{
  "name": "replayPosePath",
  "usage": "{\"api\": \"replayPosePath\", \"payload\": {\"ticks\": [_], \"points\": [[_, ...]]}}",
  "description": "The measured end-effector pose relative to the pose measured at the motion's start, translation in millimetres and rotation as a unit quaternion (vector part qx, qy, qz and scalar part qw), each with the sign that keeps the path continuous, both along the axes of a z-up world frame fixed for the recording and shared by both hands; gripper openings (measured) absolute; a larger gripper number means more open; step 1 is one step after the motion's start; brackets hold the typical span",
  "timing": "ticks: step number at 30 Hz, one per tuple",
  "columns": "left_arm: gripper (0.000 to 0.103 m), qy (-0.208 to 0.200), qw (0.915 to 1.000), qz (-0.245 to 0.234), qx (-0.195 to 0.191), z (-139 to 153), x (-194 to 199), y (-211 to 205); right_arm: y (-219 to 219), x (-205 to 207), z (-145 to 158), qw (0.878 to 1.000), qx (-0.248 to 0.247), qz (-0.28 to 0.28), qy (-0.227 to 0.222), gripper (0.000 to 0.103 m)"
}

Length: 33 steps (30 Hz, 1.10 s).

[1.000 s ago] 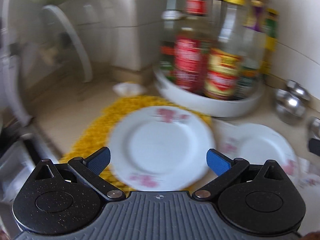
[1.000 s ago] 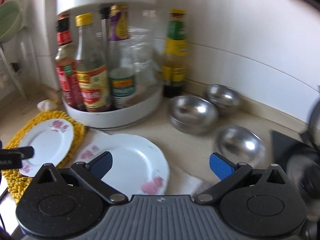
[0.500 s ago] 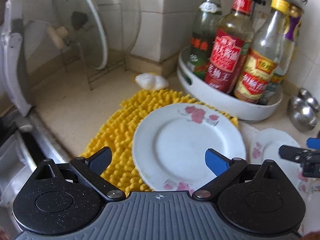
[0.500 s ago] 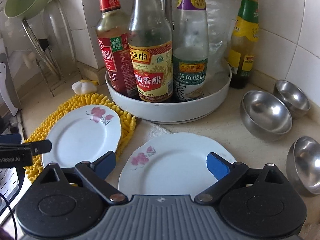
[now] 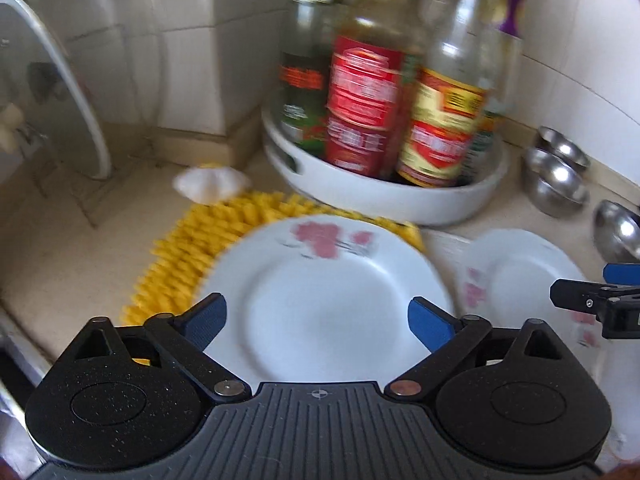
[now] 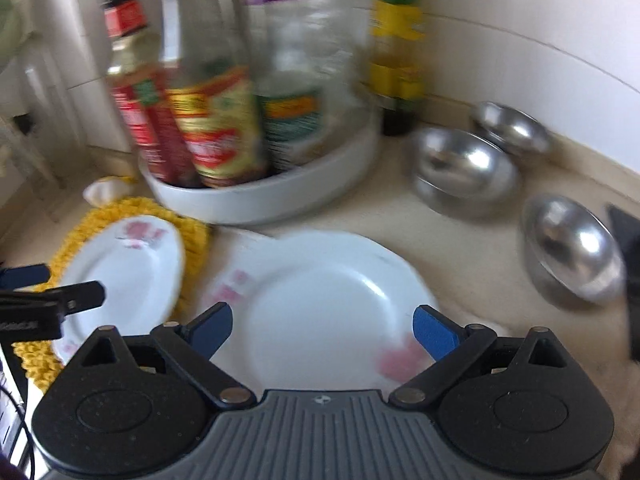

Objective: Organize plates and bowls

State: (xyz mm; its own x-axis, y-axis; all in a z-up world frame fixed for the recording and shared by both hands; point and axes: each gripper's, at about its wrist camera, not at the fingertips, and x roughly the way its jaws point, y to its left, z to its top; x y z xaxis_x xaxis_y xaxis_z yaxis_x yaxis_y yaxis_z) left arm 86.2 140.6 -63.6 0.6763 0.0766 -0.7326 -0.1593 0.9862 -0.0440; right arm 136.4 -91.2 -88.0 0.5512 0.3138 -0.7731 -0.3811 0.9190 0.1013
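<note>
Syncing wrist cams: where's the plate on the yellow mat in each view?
Left wrist: plate on the yellow mat fills centre, between the open fingers of the left gripper.
Right wrist: same plate at lower left, partly behind the left gripper.
Shared landmark: white bottle tray, just beyond the mat in both.

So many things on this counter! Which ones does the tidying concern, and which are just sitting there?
Part of the job:
plate on the yellow mat
second plate
three steel bowls

Just sitting there:
yellow mat
sauce bottles in their white tray
glass lid
</note>
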Motion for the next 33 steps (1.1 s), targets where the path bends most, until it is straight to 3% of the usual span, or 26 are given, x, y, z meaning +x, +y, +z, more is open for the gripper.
{"api": "replayPosePath", "payload": {"ticks": [3, 6, 11, 13, 16, 17, 20, 23, 28, 30, 31, 33], "points": [[0.095, 0.006, 0.9998, 0.018, -0.003, 0, -2, 17, 25, 11, -3, 0.999, 0.018, 0.031, 0.012, 0.103], [0.085, 0.016, 0.9994, 0.029, 0.006, -6, -3, 32, 53, 21, -11, 0.997, 0.032, 0.068, 0.034, 0.099], [0.065, 0.034, 0.9969, 0.049, -0.051, -15, 4, 58, 74, 39, -24, 0.993, 0.025, 0.089, 0.069, 0.089], [0.058, 0.021, 0.9965, 0.05, -0.064, -10, 0, 55, 66, 43, -21, 0.994, 0.023, 0.085, 0.066, 0.084], [0.07, 0.002, 0.9977, -0.005, -0.067, 0, 0, 29, 37, 45, -18, 0.995, 0.013, 0.066, 0.067, 0.084], [0.069, -0.001, 0.9964, -0.035, -0.077, 1, 1, 15, 26, 45, -19, 0.996, 0.005, 0.054, 0.065, 0.084], [0.069, 0.013, 0.9846, -0.127, -0.12, -4, 11, -26, -14, 47, -23, 0.998, -0.017, 0.008, 0.067, 0.084], [0.069, 0.043, 0.9737, -0.173, -0.142, -13, 19, -61, -45, 53, -26, 0.997, -0.023, -0.029, 0.064, 0.084], [0.063, 0.102, 0.9658, -0.154, -0.182, -36, 30, -74, -85, 64, -40, 0.995, -0.008, -0.051, 0.08, 0.084], [0.067, 0.102, 0.9643, -0.144, -0.198, -39, 29, -77, -91, 70, -50, 0.994, 0.02, -0.04, 0.104, 0.084], [0.074, 0.1, 0.9649, -0.141, -0.198, -40, 31, -80, -91, 73, -54, 0.993, 0.034, -0.033, 0.111, 0.088], [0.078, 0.102, 0.966, -0.132, -0.198, -38, 34, -86, -90, 77, -55, 0.994, 0.042, -0.014, 0.103, 0.088]]}}
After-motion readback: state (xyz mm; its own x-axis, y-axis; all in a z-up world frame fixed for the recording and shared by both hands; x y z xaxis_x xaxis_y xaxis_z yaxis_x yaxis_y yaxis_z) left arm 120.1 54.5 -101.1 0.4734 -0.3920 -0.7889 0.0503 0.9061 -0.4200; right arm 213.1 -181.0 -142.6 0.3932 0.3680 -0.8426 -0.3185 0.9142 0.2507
